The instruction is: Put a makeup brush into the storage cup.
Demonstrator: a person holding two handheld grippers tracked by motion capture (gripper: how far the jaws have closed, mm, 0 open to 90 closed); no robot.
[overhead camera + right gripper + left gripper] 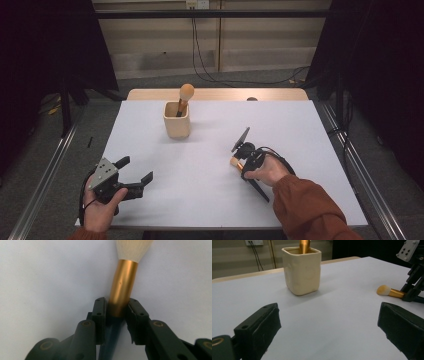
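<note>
Makeup brush (123, 285) with shiny gold neck, soft pale bristles, dark handle, lying on the white desk (200, 165), right gripper (115, 310) jaws squeezing it, left gripper (329, 327) jaws wide

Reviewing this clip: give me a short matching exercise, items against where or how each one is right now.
Items:
1. left tongs
2. right tongs
3. cream cup
4. brush in the cup

States:
A. stands upright at the far side of the table
B. open, nothing between the jaws
C. leans out over the rim, head up
D. closed on the gold ferrule of a brush on the table

Pairs: 1-B, 2-D, 3-A, 4-C
</note>
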